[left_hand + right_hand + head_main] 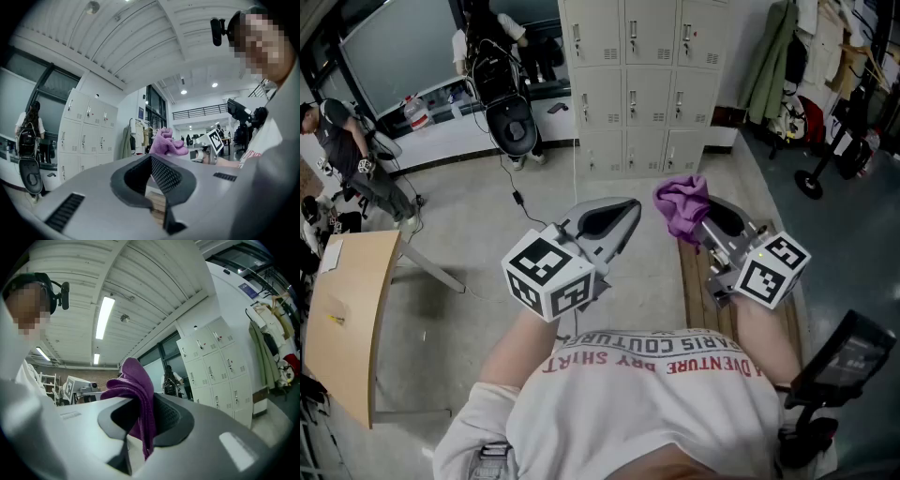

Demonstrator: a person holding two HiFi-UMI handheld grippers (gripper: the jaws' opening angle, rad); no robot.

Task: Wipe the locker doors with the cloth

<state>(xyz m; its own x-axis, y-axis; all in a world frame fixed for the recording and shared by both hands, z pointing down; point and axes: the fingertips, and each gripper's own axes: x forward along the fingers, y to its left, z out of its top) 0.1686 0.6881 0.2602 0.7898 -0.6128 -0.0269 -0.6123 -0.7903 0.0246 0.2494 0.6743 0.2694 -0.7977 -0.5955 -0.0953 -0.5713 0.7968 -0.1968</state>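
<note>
The pale grey lockers (647, 84) stand against the far wall, well ahead of both grippers; they also show in the left gripper view (86, 136) and the right gripper view (220, 366). My right gripper (701, 225) is shut on a purple cloth (682, 206), which bunches above the jaws and hangs down between them (136, 394). My left gripper (614, 220) is held beside it at the same height, jaws closed together with nothing between them (152, 161). Both are raised in front of the person's chest, over the floor.
A wooden bench (692, 281) lies under the right gripper. A wooden table (347, 319) stands at the left. An office chair (511, 122) with a cable sits left of the lockers, a person (342, 141) at far left. Coats (778, 56) hang on the right; a dark stand (848, 361) is nearer.
</note>
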